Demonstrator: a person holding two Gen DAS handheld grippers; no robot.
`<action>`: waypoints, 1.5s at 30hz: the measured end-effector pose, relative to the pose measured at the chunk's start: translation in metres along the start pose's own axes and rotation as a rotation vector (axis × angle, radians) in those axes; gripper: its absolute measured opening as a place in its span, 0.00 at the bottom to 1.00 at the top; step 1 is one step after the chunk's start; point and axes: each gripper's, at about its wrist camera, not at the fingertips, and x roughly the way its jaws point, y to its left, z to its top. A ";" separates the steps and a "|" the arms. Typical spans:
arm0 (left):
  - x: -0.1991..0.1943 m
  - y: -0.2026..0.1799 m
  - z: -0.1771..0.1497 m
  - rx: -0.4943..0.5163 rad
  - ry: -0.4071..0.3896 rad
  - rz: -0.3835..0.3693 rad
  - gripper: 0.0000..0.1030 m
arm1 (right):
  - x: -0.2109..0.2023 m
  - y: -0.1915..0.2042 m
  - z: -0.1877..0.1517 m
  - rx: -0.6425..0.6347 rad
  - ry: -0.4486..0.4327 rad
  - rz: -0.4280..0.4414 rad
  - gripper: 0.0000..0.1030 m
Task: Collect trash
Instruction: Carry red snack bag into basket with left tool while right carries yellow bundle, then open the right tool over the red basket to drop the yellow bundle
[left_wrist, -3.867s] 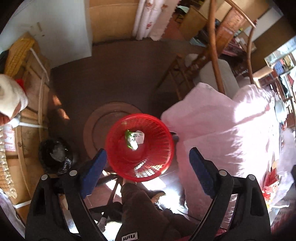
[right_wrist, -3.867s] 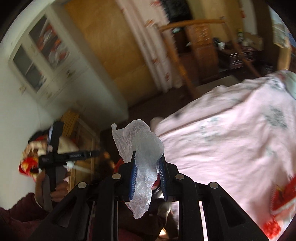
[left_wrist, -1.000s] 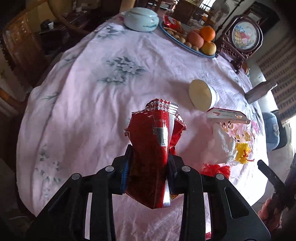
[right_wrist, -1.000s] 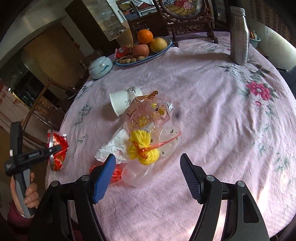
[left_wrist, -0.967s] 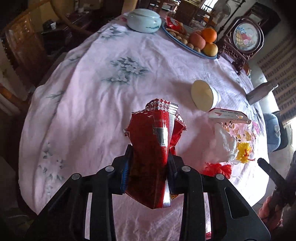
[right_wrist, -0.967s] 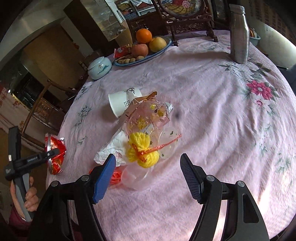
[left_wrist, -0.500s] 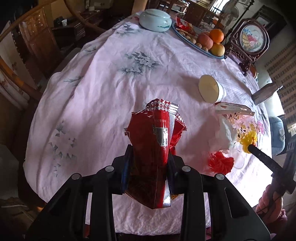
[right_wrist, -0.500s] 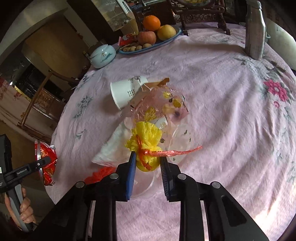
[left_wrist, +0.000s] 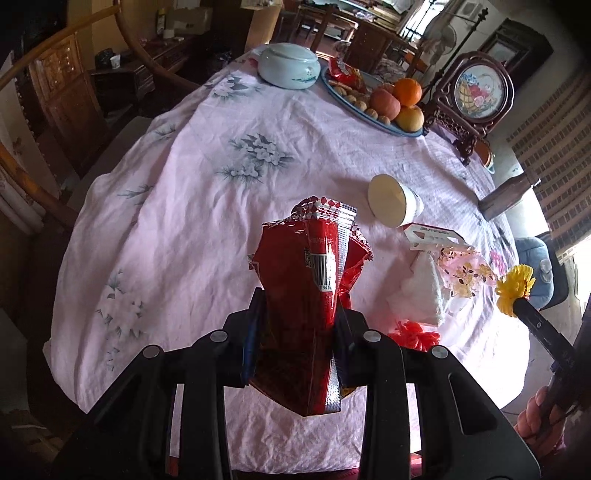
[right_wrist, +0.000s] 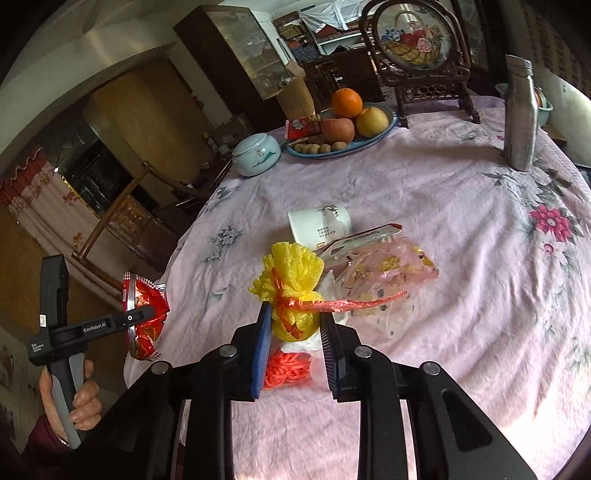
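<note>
My left gripper (left_wrist: 299, 317) is shut on a crumpled red snack wrapper (left_wrist: 306, 266), held upright above the near edge of the pink-clothed table (left_wrist: 192, 206). My right gripper (right_wrist: 295, 325) is shut on a yellow foam bundle (right_wrist: 291, 284) tied with red ribbon, lifted just off the cloth. Under and behind the bundle lie a pink flowered plastic bag (right_wrist: 388, 273), a red-orange mesh wad (right_wrist: 288, 365), a tipped paper cup (right_wrist: 319, 225) and a white tissue (left_wrist: 421, 291). The right wrist view shows the left gripper (right_wrist: 136, 317) with the wrapper (right_wrist: 146, 314) at the left table edge.
At the far side of the table stand a fruit plate (right_wrist: 310, 153), a pale lidded jar (right_wrist: 256, 153), a metal bottle (right_wrist: 521, 118) and a framed ornament (right_wrist: 413, 37). A flat card package (left_wrist: 432, 236) lies by the cup. A wooden chair (right_wrist: 122, 206) stands at the left.
My right gripper closed on the yellow bundle and raised it off the bag. My left gripper, still holding the red wrapper, drew back and up from the table.
</note>
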 end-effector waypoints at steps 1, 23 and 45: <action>-0.003 0.005 -0.002 -0.013 -0.005 0.006 0.33 | 0.003 0.006 -0.001 -0.015 0.011 0.012 0.25; -0.119 0.189 -0.209 -0.711 -0.082 0.341 0.35 | 0.091 0.222 -0.045 -0.541 0.350 0.447 0.25; -0.132 0.237 -0.264 -0.943 -0.066 0.392 0.78 | 0.112 0.287 -0.099 -0.731 0.535 0.531 0.25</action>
